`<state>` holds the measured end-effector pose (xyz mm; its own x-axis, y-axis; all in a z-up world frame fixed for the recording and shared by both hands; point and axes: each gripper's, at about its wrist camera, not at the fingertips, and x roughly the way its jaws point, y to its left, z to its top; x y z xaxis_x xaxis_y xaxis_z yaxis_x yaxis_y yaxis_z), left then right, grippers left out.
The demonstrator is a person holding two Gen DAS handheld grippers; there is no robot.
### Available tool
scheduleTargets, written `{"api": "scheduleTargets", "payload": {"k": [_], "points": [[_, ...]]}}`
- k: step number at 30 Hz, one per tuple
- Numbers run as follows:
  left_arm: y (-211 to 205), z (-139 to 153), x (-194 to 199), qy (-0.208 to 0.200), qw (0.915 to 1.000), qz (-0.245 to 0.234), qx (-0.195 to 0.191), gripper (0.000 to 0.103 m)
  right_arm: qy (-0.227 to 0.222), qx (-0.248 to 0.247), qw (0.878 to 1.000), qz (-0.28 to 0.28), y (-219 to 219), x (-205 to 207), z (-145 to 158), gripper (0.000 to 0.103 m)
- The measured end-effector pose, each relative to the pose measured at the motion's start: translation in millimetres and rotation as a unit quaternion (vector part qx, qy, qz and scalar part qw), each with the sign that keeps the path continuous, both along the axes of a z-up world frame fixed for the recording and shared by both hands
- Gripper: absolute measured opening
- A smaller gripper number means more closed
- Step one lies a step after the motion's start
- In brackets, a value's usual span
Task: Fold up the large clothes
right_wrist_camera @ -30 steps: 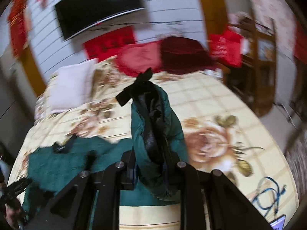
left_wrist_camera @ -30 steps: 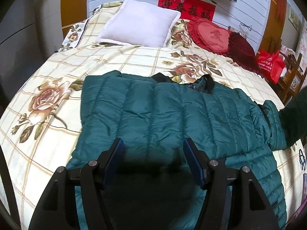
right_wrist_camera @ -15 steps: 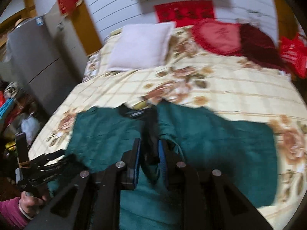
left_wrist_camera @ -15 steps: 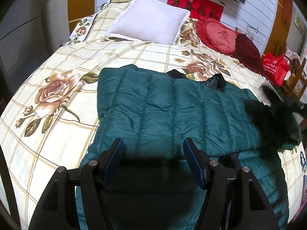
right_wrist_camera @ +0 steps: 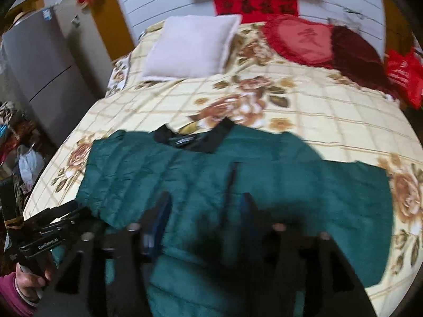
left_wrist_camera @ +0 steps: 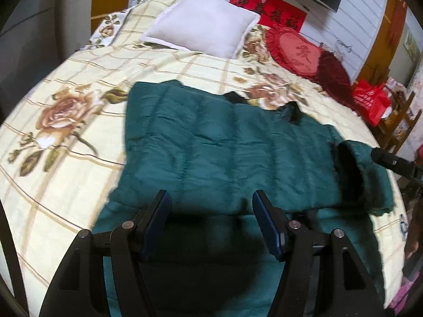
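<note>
A dark green quilted puffer jacket (left_wrist_camera: 224,153) with a black collar (right_wrist_camera: 195,138) lies flat on the bed. Its sleeves are folded across the body. The folded right sleeve with its black cuff (left_wrist_camera: 349,169) rests at the jacket's right side. My left gripper (left_wrist_camera: 208,222) is open and empty, just above the jacket's lower left part. My right gripper (right_wrist_camera: 203,219) is open and empty over the jacket's middle; it also shows at the right edge of the left wrist view (left_wrist_camera: 391,161). The left gripper shows at the lower left of the right wrist view (right_wrist_camera: 47,227).
The bed (left_wrist_camera: 79,105) has a cream floral checked cover. A white pillow (left_wrist_camera: 201,31) and a red heart cushion (left_wrist_camera: 298,52) lie at its head. A red bag (left_wrist_camera: 370,100) and wooden furniture stand to the right. A grey fridge (right_wrist_camera: 34,68) stands to the left.
My right gripper carried the right sleeve left across the jacket, laid it down and opened. My left gripper stayed open and barely shifted.
</note>
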<state>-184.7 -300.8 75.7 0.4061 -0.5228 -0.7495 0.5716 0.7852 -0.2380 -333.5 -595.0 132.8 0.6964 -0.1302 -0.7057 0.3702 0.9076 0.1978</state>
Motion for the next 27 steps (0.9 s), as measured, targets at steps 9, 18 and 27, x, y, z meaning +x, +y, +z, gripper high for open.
{"api": "scheduleTargets", "payload": {"k": [9, 18, 27], "points": [[-67, 21, -42, 0.044, 0.9922, -0.094, -0.069, 0.047, 0.006, 0.036, 0.996, -0.079, -57, -58, -15, 0.059], [-156, -1, -62, 0.117, 0.9816, -0.132, -0.072, 0.047, -0.017, 0.049, 0.992, -0.118, -70, -99, -34, 0.065], [-199, -18, -76, 0.134, 0.9759, -0.159, -0.066, 0.017, -0.017, 0.033, 0.990, -0.137, -90, -118, -34, 0.066]]}}
